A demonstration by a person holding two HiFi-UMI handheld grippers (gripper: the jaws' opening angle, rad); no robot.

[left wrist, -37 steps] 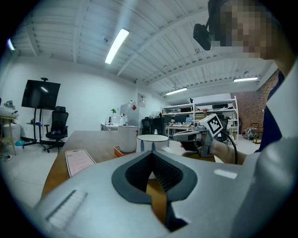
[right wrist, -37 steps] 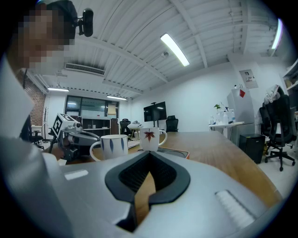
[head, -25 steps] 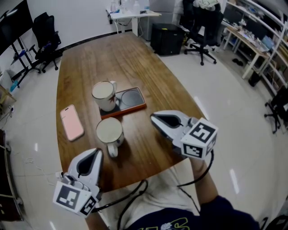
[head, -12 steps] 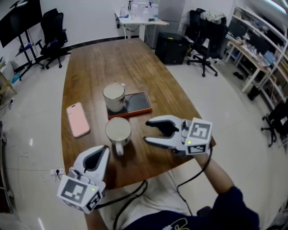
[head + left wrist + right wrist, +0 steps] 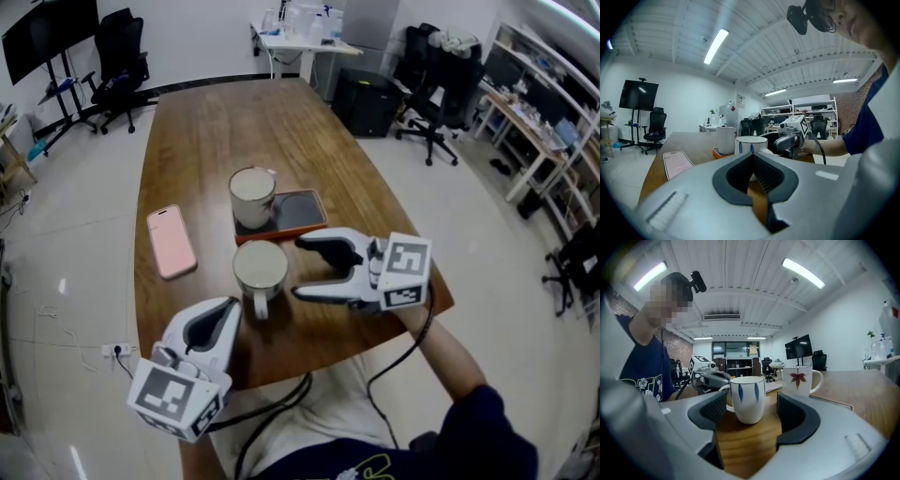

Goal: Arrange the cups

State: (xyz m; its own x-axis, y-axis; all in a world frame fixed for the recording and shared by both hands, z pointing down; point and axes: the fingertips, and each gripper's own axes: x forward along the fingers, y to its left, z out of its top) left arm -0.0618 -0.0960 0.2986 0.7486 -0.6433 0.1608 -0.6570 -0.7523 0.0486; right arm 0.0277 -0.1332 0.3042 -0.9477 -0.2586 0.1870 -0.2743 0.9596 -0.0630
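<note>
A white cup with blue marks (image 5: 260, 267) (image 5: 747, 399) (image 5: 751, 143) stands near the table's front, handle toward me. A second white cup with a red leaf (image 5: 252, 195) (image 5: 800, 380) sits on the left end of an orange-rimmed dark tray (image 5: 302, 212). My right gripper (image 5: 298, 268) (image 5: 751, 417) points left at the blue-marked cup. Its jaws have just been opening and stand open, the cup just ahead of the tips and untouched. My left gripper (image 5: 226, 309) (image 5: 752, 155) hovers at the front edge, shut and empty, behind that cup's handle.
A pink phone (image 5: 172, 241) (image 5: 677, 163) lies flat left of the cups. The wooden table (image 5: 216, 122) stretches away beyond the tray. Its right edge (image 5: 412, 246) runs just behind my right gripper. Office chairs and a black box stand on the floor beyond.
The right gripper has swung round to point left at the blue-marked cup and moved closer to it, and its jaws have opened from shut. The left gripper kept still.
</note>
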